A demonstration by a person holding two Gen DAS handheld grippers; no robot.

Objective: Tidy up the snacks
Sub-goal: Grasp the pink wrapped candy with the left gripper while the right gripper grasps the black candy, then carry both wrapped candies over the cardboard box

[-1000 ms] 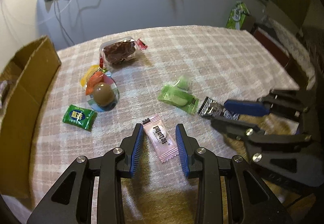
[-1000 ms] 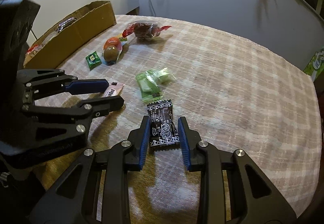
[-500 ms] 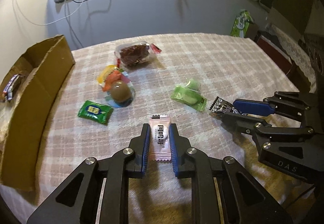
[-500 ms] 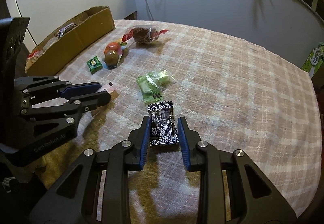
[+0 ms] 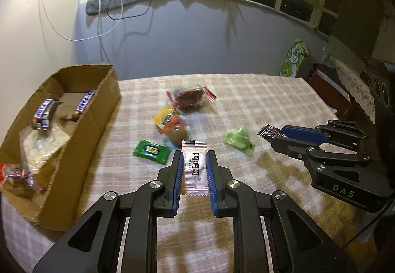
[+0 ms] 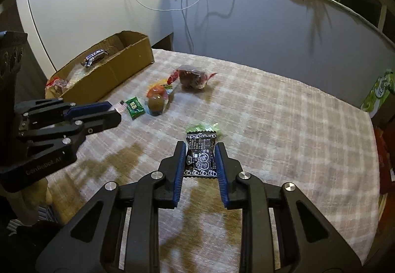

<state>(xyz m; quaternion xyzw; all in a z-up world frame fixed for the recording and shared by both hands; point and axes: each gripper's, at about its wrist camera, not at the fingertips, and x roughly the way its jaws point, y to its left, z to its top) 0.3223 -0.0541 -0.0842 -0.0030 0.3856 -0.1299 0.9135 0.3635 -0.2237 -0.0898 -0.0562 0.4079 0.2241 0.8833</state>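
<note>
both wrist views – shared table

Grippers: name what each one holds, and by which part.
Left gripper grips the pink candy by its long edges; right gripper grips the black packet likewise.

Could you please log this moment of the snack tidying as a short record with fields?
left gripper: shut on pale pink candy wrapper
right gripper: shut on black printed snack packet
container: brown cardboard box, holding wrapped chocolate bars
loose on checked tablecloth: small green sachet, light green wrapped sweets
</note>
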